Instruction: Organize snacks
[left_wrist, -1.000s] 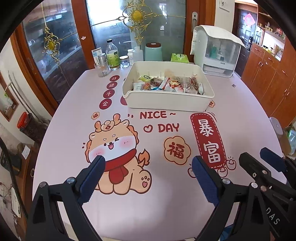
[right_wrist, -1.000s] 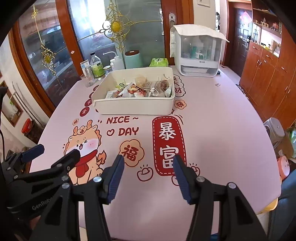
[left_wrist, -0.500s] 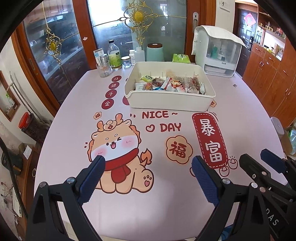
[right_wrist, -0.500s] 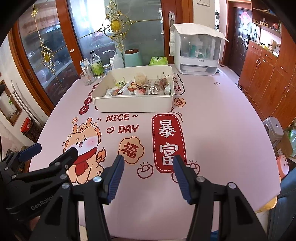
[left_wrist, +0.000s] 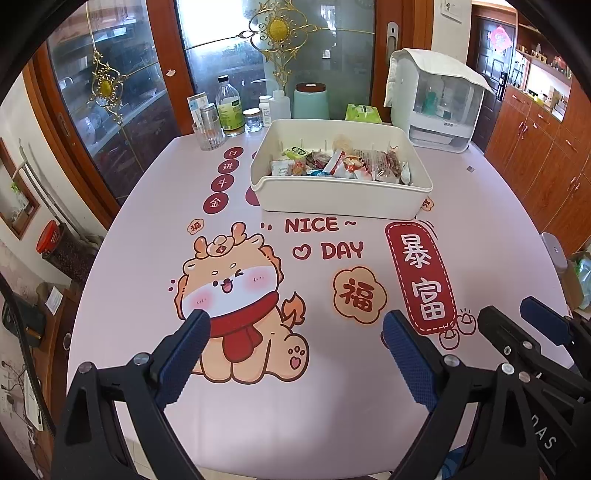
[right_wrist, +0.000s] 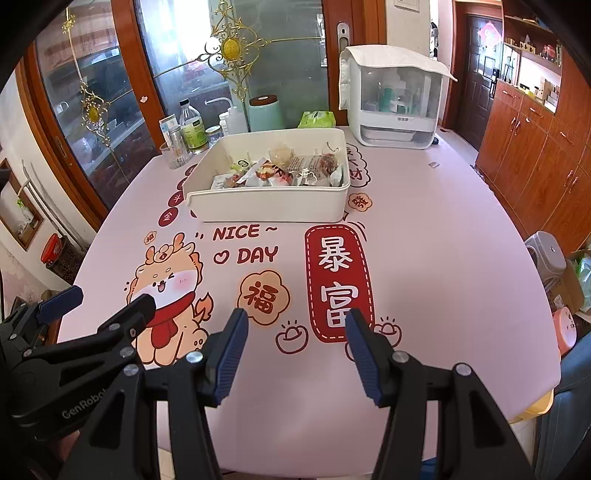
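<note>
The snacks (left_wrist: 341, 164) lie heaped in the bin (left_wrist: 343, 199) toward the table's far edge, its long axis running crosswise to both grippers. The left gripper (left_wrist: 295, 332) and right gripper (right_wrist: 293, 332) hang over the near edge, jaws apart and empty, well short of it. Neither looks clearly nearer; the bin lies straight ahead of both

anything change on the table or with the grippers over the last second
Nothing visibly changed. The left gripper and the right gripper hang above the near edge of the table with jaws open and empty. The snacks lie in the white bin, as before; nothing was taken hold of or let go.
</note>
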